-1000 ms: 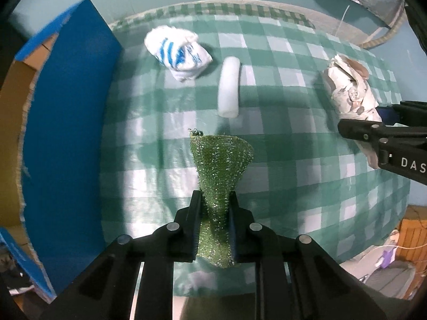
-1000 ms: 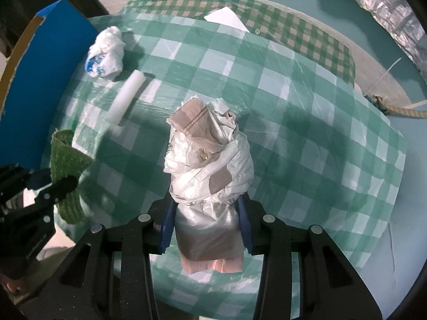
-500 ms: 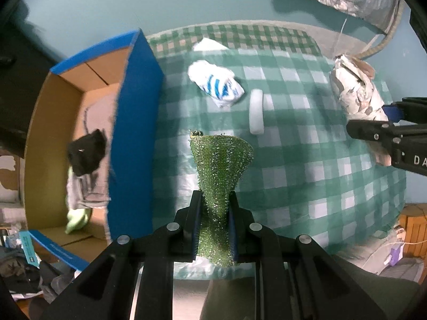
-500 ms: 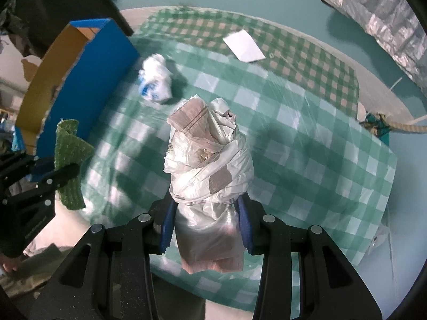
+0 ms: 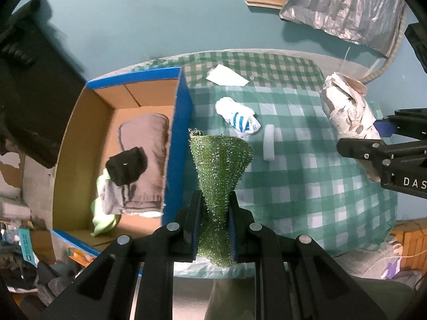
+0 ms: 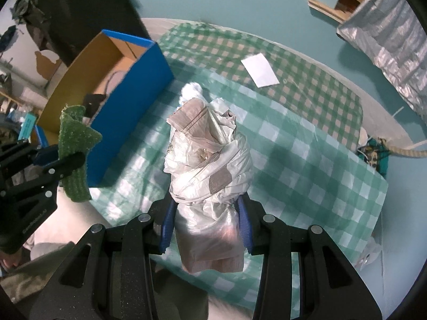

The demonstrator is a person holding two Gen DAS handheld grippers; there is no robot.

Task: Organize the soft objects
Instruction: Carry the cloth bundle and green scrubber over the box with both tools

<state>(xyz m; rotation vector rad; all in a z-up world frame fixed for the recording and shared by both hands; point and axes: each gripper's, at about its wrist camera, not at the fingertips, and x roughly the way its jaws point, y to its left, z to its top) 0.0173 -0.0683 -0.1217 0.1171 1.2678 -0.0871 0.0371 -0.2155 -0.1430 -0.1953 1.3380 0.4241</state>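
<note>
- Left wrist view: blue box [image 5: 178, 144] sits at the counter's [image 5: 307, 186] left edge.
- Right gripper [image 6: 205, 229], pointing steeply down, clamps a white plastic bundle [image 6: 208, 165] right of the box.
- Left gripper [image 5: 214, 221], likewise down, pinches a green scrubber [image 5: 220, 165] beside the box wall.

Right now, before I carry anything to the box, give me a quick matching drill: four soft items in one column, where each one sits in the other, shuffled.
Items:
1. green scrubby cloth
2. white plastic bundle
3. black cloth
4. blue-striped white sock

Places:
A. inside the cardboard box
B. lying on the checked tablecloth
C. clamped in the left tongs
D. clamped in the right tongs

Pairs: 1-C, 2-D, 3-A, 4-B
</note>
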